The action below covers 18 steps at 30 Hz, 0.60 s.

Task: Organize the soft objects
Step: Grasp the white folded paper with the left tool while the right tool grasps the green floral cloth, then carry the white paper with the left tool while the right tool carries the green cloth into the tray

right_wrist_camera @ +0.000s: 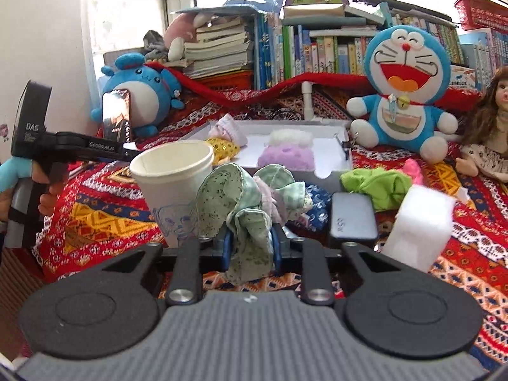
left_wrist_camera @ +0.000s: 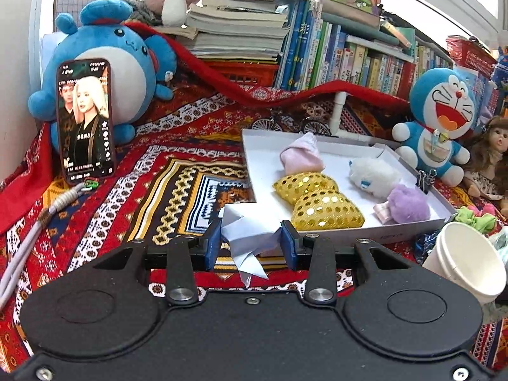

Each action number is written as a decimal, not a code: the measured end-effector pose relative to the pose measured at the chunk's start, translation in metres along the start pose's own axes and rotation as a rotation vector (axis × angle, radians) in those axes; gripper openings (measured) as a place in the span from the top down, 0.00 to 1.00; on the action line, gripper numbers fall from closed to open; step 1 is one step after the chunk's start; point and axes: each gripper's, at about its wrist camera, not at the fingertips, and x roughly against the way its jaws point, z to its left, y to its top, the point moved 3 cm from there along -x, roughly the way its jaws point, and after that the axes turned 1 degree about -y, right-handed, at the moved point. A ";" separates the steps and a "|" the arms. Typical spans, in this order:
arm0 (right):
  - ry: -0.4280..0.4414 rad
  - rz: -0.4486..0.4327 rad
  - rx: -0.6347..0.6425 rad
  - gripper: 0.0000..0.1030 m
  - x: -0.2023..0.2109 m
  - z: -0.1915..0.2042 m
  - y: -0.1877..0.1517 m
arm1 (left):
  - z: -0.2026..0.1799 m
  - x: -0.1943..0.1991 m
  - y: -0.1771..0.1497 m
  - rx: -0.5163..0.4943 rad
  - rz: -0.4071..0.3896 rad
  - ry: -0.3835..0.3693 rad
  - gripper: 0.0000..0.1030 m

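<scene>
My left gripper (left_wrist_camera: 252,243) is shut on a folded white paper figure (left_wrist_camera: 246,231), held just above the patterned cloth in front of the white tray (left_wrist_camera: 349,233). In the tray lie a pink sock bundle (left_wrist_camera: 301,155), two gold sequin cushions (left_wrist_camera: 317,200), a white fluffy toy (left_wrist_camera: 373,174) and a purple pompom (left_wrist_camera: 408,203). My right gripper (right_wrist_camera: 250,247) is shut on a pale green speckled cloth (right_wrist_camera: 241,209), which bunches up over the fingers. The tray (right_wrist_camera: 330,165) sits beyond it. The left gripper's handle (right_wrist_camera: 38,158) shows at the left, held by a hand.
A white paper cup (right_wrist_camera: 177,187) leans beside the green cloth. A dark case (right_wrist_camera: 350,219), white foam block (right_wrist_camera: 422,225), bright green cloth (right_wrist_camera: 374,184) and pink item (right_wrist_camera: 412,168) lie to the right. A phone (left_wrist_camera: 85,119), blue plush toys (left_wrist_camera: 439,120), a doll (right_wrist_camera: 495,127) and books (left_wrist_camera: 349,54) ring the area.
</scene>
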 end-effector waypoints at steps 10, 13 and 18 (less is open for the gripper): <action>-0.074 -0.076 0.002 0.72 0.011 -0.017 0.032 | -0.011 0.005 0.021 -0.009 -0.014 -0.043 0.64; -0.097 -0.088 0.004 0.71 0.007 -0.023 0.046 | -0.017 -0.001 0.028 -0.023 -0.010 -0.050 0.64; -0.110 -0.083 -0.001 0.71 -0.010 -0.034 0.067 | -0.033 -0.013 0.041 -0.034 0.005 -0.106 0.64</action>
